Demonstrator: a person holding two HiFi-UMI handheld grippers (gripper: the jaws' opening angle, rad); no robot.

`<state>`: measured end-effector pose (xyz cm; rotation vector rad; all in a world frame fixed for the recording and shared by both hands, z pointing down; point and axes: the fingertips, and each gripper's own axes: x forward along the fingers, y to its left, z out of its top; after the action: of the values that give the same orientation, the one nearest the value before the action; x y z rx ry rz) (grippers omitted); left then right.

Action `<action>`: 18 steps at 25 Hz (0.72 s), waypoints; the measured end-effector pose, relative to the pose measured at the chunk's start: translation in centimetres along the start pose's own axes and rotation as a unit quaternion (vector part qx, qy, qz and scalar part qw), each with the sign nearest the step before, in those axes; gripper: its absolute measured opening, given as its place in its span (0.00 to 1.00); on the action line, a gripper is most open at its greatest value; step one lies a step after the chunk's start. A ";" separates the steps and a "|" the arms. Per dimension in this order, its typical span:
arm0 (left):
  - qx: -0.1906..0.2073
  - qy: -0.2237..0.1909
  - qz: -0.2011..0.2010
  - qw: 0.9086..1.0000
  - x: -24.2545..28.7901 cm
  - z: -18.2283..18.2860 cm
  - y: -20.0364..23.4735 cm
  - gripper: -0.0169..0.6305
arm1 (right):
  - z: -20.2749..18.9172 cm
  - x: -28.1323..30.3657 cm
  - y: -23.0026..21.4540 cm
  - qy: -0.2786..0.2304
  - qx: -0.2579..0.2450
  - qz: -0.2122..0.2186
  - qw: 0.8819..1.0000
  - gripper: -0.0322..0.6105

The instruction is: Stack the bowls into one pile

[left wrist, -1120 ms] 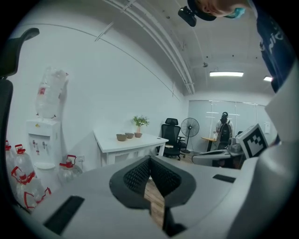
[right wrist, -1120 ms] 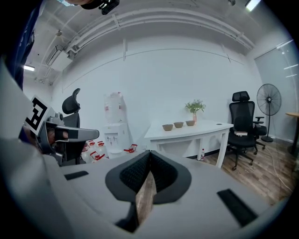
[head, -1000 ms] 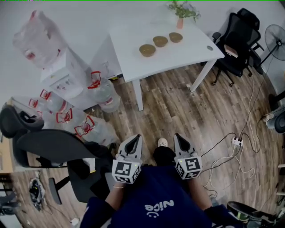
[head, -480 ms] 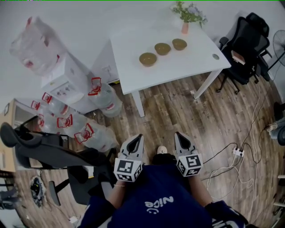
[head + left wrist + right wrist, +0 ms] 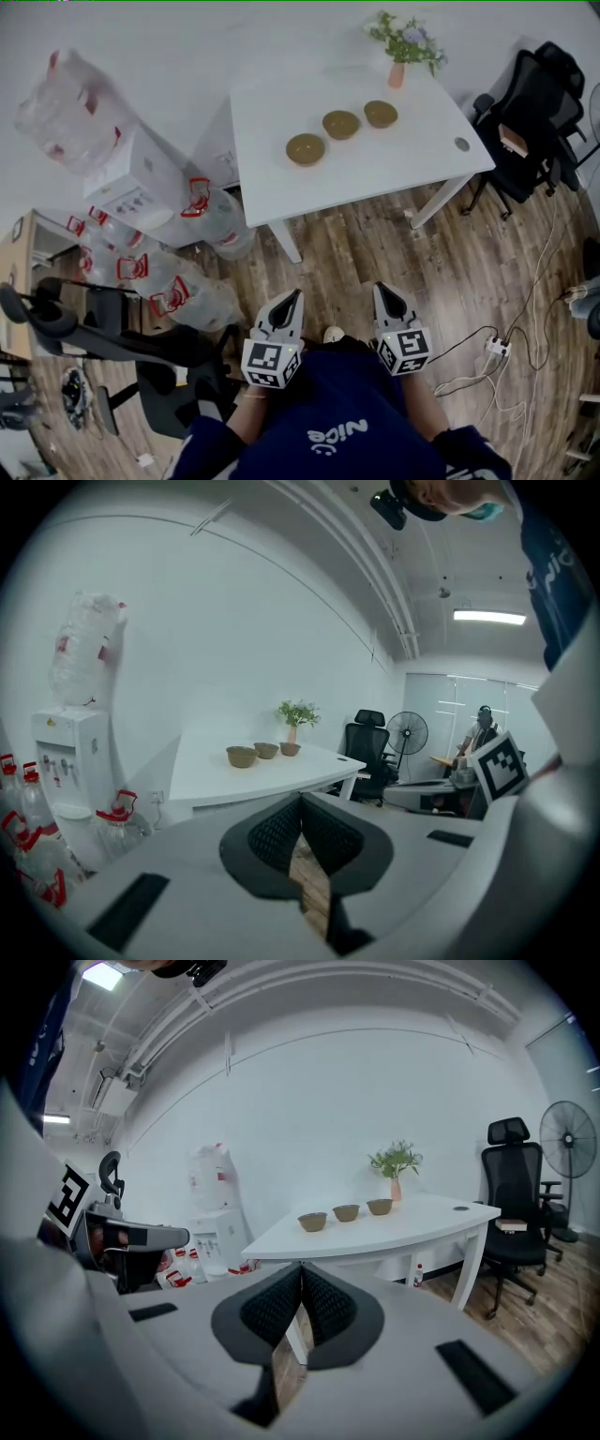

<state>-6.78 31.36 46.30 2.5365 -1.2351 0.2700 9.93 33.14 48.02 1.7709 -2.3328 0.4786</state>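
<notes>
Bowls (image 5: pixel 341 123) stand in a short row on the white counter (image 5: pixel 375 178), three of them, each apart from the next and none inside another, so the pile is not begun. The near bowl (image 5: pixel 306 148) is at the row's left end in the head view, and the far bowl (image 5: pixel 381 113) is close to the vase with a plant (image 5: pixel 397 73). The person stands on the wooden floor (image 5: pixel 375 244), well apart from the counter.

The left hand-held gripper (image 5: pixel 292 296) and the right hand-held gripper (image 5: pixel 382 290) are held low before the body, side by side, and both point toward the counter. I think this is a carrying posture for the walk, not a reaching one. Each gripper view shows the jaws pressed together at the tips with nothing between them, so both are clenched and empty. Probably the next step is to come closer and open one gripper over a bowl's rim. Water bottles (image 5: pixel 178 281) lie at the left of the path.
</notes>
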 end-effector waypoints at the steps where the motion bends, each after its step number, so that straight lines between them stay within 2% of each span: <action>1: 0.000 0.002 -0.001 1.000 0.5 0.2 0.0 0.05 | 0.3 0.4 -0.5 -0.001 0.001 0.000 1.000 0.09; 7: 0.009 0.017 -0.002 1.000 2.9 0.2 0.4 0.05 | 0.1 1.7 -1.5 0.009 0.015 0.007 1.000 0.09; 11: 0.008 0.029 -0.019 0.999 5.4 -0.1 0.7 0.05 | -0.5 2.6 -2.1 0.026 0.016 0.001 1.000 0.09; 18: 0.016 0.027 -0.043 0.999 11.1 3.1 4.1 0.05 | 1.9 7.7 -3.9 0.029 0.019 -0.018 0.999 0.09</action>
<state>-3.07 19.74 47.49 2.5846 -1.1060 0.3395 11.63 24.57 49.33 1.7889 -2.2631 0.5652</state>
